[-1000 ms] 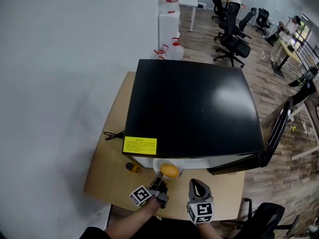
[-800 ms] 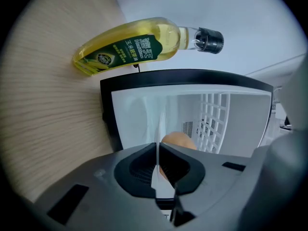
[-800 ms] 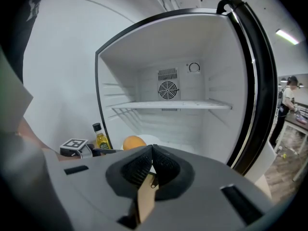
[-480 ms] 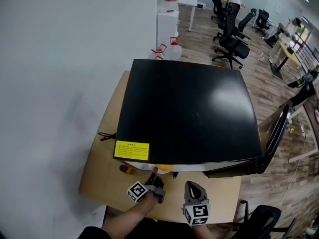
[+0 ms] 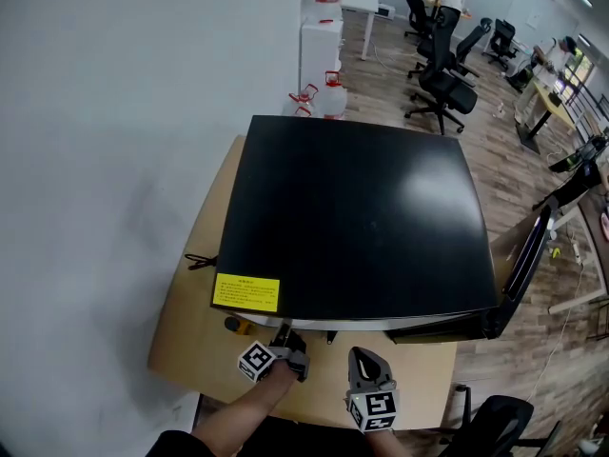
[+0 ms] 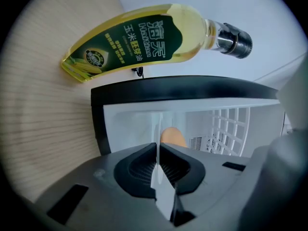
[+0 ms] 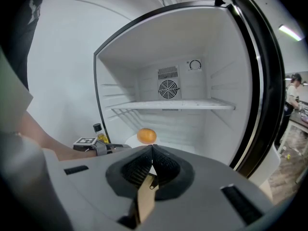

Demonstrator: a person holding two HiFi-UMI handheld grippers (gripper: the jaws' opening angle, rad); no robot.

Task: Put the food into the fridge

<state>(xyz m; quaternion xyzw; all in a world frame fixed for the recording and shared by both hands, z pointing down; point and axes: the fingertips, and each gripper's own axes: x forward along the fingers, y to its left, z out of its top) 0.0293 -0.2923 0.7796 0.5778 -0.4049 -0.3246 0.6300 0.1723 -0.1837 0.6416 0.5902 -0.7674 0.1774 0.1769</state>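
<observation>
**Desk:** What are the two grippers doing here?

**Photographer:** The left gripper (image 6: 158,150) has its jaws clamped on the thin rim of a white plate (image 7: 132,141), seen edge-on between the pads. The right gripper (image 7: 152,150) has its jaws pressed together with nothing in them. It hangs just in front of the opening, beside the left one.

**Desk:** And the food?

**Photographer:** An orange (image 7: 147,135) sits on that plate, past the front edge of the fridge (image 5: 352,208). It is in the lower compartment, beneath the wire shelf (image 7: 173,106). From overhead the black top hides both orange and plate.

**Desk:** So the job is done?

**Photographer:** Nearly, by my reading. The orange is inside, but the plate is gripped, and I cannot tell whether it rests on the fridge floor or is held just above it. What is left is to set it down if need be, let go and draw the left gripper out.

**Desk:** Anything else outstanding?

**Photographer:** The door (image 5: 523,265) stands wide open on the right. A yellow oil bottle (image 6: 144,37) stands on the wooden table (image 5: 195,303) just beside the fridge's left wall. Whether it counts as food to be stored, the pictures do not settle.
</observation>
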